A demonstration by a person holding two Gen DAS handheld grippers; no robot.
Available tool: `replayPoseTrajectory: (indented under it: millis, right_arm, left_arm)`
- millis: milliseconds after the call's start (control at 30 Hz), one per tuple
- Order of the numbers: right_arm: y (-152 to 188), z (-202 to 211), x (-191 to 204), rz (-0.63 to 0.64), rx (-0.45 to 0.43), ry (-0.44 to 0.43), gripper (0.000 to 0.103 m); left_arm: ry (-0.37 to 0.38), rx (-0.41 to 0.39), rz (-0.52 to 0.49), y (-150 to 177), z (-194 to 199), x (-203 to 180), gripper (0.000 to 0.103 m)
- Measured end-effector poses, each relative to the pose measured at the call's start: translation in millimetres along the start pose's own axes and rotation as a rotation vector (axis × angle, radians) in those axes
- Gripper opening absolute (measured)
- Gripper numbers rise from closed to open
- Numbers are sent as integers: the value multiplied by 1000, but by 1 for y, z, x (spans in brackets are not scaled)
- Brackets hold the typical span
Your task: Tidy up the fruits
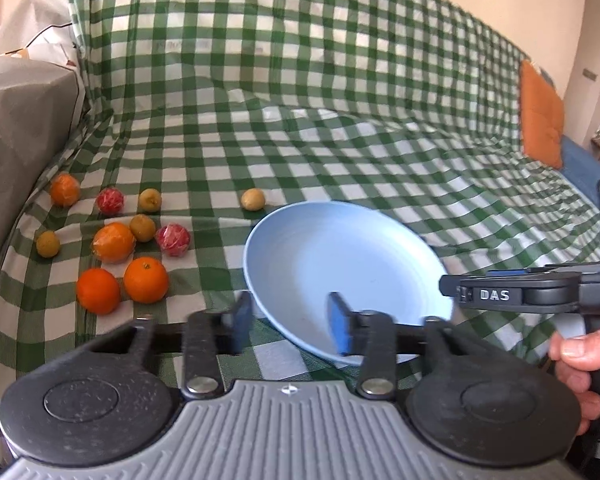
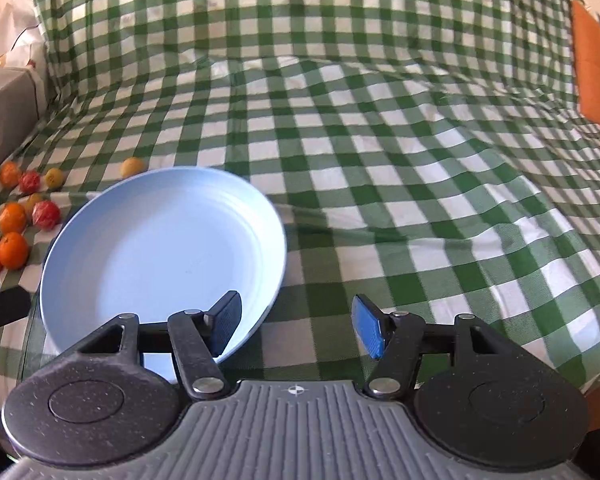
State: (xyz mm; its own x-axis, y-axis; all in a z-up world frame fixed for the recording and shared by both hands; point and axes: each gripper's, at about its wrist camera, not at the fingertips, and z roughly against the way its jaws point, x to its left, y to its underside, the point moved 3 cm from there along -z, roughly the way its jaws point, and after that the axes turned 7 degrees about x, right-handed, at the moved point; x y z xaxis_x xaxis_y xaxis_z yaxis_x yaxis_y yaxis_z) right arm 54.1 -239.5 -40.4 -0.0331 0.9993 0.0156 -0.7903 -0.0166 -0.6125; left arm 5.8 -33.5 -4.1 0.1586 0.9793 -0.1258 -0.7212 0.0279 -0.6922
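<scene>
A light blue plate [image 1: 340, 264] lies empty on the green checked cloth; it also shows in the right wrist view [image 2: 160, 248]. Left of it lie several loose fruits: oranges [image 1: 146, 280], red net-wrapped fruits [image 1: 173, 239] and small yellow-green fruits [image 1: 253, 199]. They appear far left in the right wrist view [image 2: 12, 250]. My left gripper [image 1: 290, 326] is open and empty over the plate's near left rim. My right gripper [image 2: 296, 328] is open and empty at the plate's near right rim; its body shows in the left wrist view [image 1: 520, 292].
The checked cloth [image 2: 420, 160] drapes a sofa seat and backrest. A grey armrest [image 1: 16, 132] rises at the left beside the fruits. An orange cushion [image 1: 540, 116] leans at the far right, above a blue seat part [image 1: 580, 168].
</scene>
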Motion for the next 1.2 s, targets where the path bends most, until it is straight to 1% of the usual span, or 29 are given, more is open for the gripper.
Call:
replayPoseTrajectory:
  millis: [33, 100, 167, 233, 267, 333, 367, 433, 467, 500, 533, 600, 700, 833, 1000, 1200]
  right_arm:
    - [-1, 2, -1, -8, -10, 2, 63]
    - [-2, 5, -2, -24, -32, 3, 62]
    - [-4, 10, -3, -41, -59, -5, 58]
    - [-6, 14, -3, -48, -83, -20, 47]
    - [-7, 17, -1, -48, -92, -31, 45]
    - [-9, 22, 1, -43, -116, -55, 39]
    - [-10, 24, 3, -36, -129, -66, 38]
    - [-12, 28, 8, -23, -151, -89, 38]
    - [-13, 30, 11, -15, -159, -105, 38]
    - [-14, 31, 14, -9, -162, -120, 38]
    - [-14, 31, 18, 0, -162, -141, 38]
    - [-15, 33, 28, 19, -159, -184, 39]
    - [-18, 36, 45, 56, -166, -259, 39]
    - [-22, 39, 78, 124, -180, -350, 39]
    - [-21, 38, 118, 190, -147, -444, 39]
    - [-21, 35, 147, 230, -117, -491, 39]
  left_arm:
    - [12, -2, 5, -1, 3, 2, 24]
    - [41, 1, 19, -6, 10, 7, 22]
    - [49, -3, 6, -14, 19, 13, 22]
    - [42, -30, -42, -27, 30, 20, 22]
    - [28, -47, -69, -34, 35, 25, 22]
    - [-27, -87, -121, -47, 43, 38, 22]
    - [-61, -111, -143, -52, 45, 46, 22]
    - [-116, -144, -154, -53, 44, 65, 22]
    - [-141, -148, -135, -49, 40, 78, 22]
    - [-135, -117, -64, -49, 34, 92, 22]
    - [-129, -119, 5, -52, 34, 104, 22]
    - [-147, -160, 111, -53, 39, 121, 22]
    - [-155, -177, 196, -55, 40, 134, 22]
    - [-183, -144, 245, -59, 30, 146, 22]
    - [-249, -70, 287, -62, 8, 167, 22]
    - [-358, 13, 279, -62, -25, 179, 22]
